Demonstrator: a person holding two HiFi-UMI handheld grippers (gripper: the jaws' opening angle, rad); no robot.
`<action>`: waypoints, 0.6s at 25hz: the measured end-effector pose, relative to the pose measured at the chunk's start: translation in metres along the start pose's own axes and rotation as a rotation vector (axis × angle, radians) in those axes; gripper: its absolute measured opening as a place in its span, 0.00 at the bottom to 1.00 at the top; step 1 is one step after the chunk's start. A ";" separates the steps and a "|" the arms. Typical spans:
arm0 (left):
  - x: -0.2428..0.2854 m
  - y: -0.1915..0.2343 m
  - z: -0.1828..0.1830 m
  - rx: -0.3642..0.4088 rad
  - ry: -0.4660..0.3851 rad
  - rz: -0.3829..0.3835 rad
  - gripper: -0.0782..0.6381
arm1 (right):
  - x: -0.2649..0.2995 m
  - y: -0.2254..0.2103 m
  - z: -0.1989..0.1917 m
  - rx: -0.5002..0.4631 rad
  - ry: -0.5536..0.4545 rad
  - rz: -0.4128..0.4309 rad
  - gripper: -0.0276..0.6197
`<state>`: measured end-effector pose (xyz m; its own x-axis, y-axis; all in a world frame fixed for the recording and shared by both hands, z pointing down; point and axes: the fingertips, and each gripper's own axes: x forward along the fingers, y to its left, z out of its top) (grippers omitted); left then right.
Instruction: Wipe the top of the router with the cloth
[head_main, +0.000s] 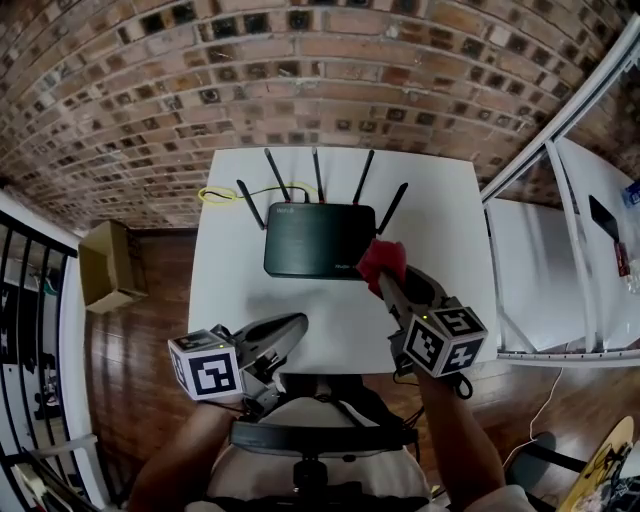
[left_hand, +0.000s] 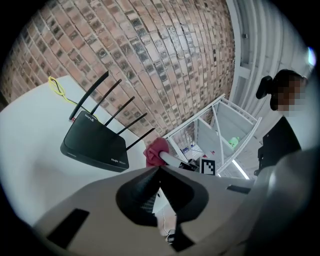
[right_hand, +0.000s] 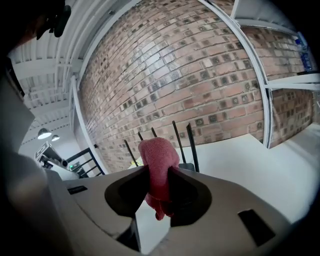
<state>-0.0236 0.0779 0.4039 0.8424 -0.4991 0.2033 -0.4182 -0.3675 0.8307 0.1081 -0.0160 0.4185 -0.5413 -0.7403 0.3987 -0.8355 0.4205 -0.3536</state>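
Note:
The black router (head_main: 318, 238), its antennas upright, lies toward the back of the white table (head_main: 232, 285). A red cloth (head_main: 381, 261) sticks out of my right gripper (head_main: 385, 278), which is shut on it just off the router's front right corner. In the right gripper view the cloth (right_hand: 159, 161) is pinched between the jaws and hides most of the router; only antennas (right_hand: 192, 145) show. My left gripper (head_main: 293, 327) hovers over the table's front edge with its jaws together and nothing in them. The left gripper view shows the router (left_hand: 95, 145) and the cloth (left_hand: 156, 150) ahead.
A yellow cable (head_main: 215, 194) loops behind the router at the left. A cardboard box (head_main: 108, 265) sits on the wooden floor left of the table. A white metal frame (head_main: 560, 230) stands at the right, a brick wall behind. A person (left_hand: 282, 135) stands at the right.

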 end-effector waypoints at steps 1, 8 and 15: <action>-0.005 0.000 -0.001 0.002 0.000 -0.002 0.14 | -0.002 0.007 -0.001 0.005 -0.006 -0.001 0.23; -0.037 -0.004 -0.010 0.024 0.003 -0.042 0.14 | -0.022 0.050 -0.012 0.020 -0.051 -0.015 0.23; -0.057 -0.020 -0.013 0.044 -0.002 -0.099 0.14 | -0.042 0.080 -0.026 0.055 -0.054 -0.024 0.23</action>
<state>-0.0588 0.1236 0.3821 0.8798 -0.4599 0.1207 -0.3475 -0.4488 0.8233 0.0613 0.0627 0.3956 -0.5137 -0.7780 0.3616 -0.8412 0.3737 -0.3909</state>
